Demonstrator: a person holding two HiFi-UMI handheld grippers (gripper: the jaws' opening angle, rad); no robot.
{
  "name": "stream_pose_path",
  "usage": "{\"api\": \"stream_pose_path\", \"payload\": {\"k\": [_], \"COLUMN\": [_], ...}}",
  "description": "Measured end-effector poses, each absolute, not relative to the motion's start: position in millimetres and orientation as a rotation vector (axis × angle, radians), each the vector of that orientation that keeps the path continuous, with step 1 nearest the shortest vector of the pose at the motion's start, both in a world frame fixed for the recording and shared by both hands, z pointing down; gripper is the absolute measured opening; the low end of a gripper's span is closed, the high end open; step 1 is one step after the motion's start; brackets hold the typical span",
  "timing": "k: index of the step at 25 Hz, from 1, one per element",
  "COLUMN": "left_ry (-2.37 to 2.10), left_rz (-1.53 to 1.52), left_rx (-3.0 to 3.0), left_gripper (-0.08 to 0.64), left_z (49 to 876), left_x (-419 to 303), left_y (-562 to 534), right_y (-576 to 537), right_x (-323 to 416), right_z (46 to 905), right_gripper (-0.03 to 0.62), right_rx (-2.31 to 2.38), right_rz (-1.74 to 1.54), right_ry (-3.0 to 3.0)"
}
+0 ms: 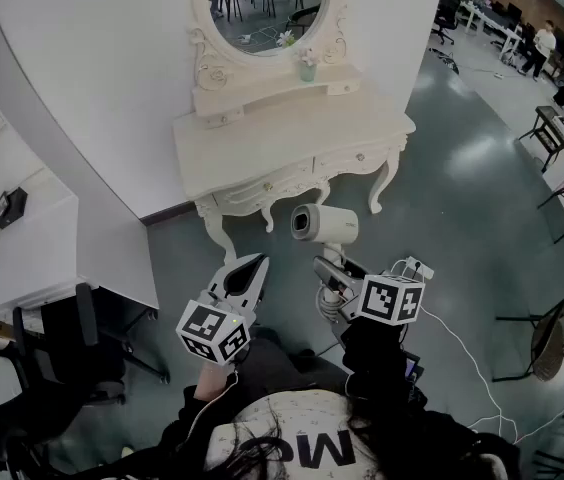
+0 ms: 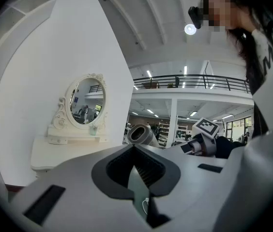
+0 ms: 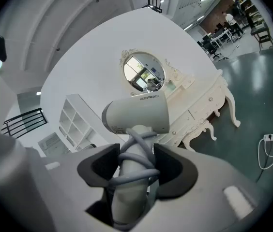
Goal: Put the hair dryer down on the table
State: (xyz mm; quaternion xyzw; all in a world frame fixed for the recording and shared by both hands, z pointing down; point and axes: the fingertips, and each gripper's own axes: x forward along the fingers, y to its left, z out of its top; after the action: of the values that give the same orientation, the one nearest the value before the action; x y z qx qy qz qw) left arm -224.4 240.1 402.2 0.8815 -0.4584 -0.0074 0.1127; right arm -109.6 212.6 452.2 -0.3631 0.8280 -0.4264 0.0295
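A white hair dryer (image 1: 324, 223) with its cord wound round the handle is held in the air, in front of a white dressing table (image 1: 262, 148). My right gripper (image 1: 334, 271) is shut on the handle, pads pressing both sides, with the barrel (image 3: 136, 115) above the jaws. The table top (image 3: 202, 98) lies ahead of and below the dryer. My left gripper (image 1: 247, 270) hovers beside it on the left, shut and holding nothing; its tips (image 2: 134, 149) meet. In the left gripper view the dryer's nozzle (image 2: 141, 135) shows to the right of the table (image 2: 54, 153).
An oval mirror (image 1: 267, 3) and a small vase (image 1: 307, 68) stand at the table's back. A black office chair (image 1: 62, 348) and a white desk (image 1: 42, 248) are at the left. A power strip with cable (image 1: 417, 266) lies on the floor; chairs (image 1: 562, 333) stand at the right.
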Motion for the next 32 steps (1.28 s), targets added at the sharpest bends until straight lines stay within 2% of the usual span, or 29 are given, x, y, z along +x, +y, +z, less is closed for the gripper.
{"api": "stream_pose_path", "payload": {"k": [32], "left_ry": [-1.306], "left_rz": [0.003], "left_rx": [2.629], "left_gripper": [-0.003], "left_z": [397.1], "left_x": [-192.3], "left_y": [249.0], "right_y": [216.2], "right_x": [-85.3], "right_z": [451.7], "right_gripper": [0.23], "right_rx": [-1.093], "right_rz": [-1.315], "right_ry": [2.548]}}
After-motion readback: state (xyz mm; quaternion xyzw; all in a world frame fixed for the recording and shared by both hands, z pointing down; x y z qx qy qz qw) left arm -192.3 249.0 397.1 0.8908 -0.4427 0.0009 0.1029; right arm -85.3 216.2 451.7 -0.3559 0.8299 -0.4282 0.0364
